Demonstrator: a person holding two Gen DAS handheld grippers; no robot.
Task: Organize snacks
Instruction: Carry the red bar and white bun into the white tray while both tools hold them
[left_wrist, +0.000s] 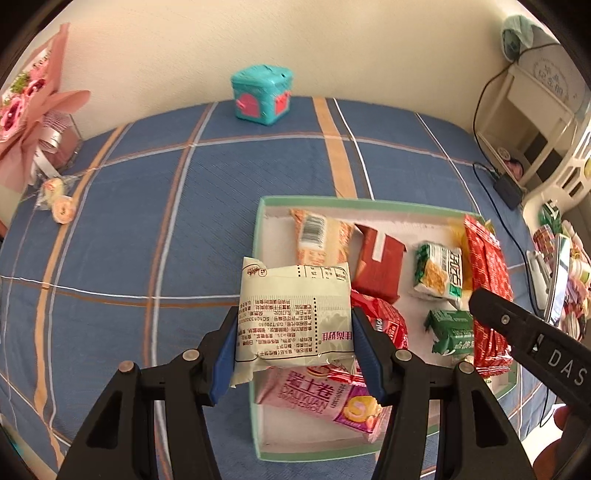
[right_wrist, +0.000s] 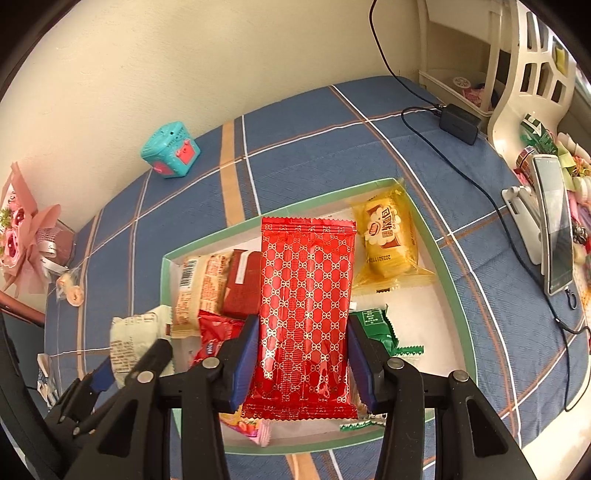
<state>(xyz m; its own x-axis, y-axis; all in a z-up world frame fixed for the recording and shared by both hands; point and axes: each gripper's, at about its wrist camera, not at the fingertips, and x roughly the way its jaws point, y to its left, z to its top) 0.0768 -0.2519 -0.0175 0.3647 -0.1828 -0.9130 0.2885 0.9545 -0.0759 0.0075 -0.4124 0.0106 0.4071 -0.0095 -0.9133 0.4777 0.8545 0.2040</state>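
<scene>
A shallow white tray with a green rim (left_wrist: 258, 236) (right_wrist: 428, 236) lies on the blue plaid cloth and holds several snack packets. My left gripper (left_wrist: 293, 332) is shut on a cream packet with printed text (left_wrist: 295, 314), held over the tray's left edge; it also shows in the right wrist view (right_wrist: 133, 343). My right gripper (right_wrist: 301, 350) is shut on a red packet with a gold pattern (right_wrist: 306, 306), held above the tray; it shows at the tray's right in the left wrist view (left_wrist: 487, 280). In the tray lie a pink roll packet (left_wrist: 321, 398), green packets (left_wrist: 450, 328) and a yellow packet (right_wrist: 388, 236).
A teal toy box (left_wrist: 263, 94) stands at the far edge by the wall. A pink bouquet (left_wrist: 33, 110) and wrapped candies (left_wrist: 61, 206) lie at the left. A charger and cable (right_wrist: 458, 122), a phone on a stand (right_wrist: 554, 225) and a white rack (right_wrist: 524, 74) are at the right.
</scene>
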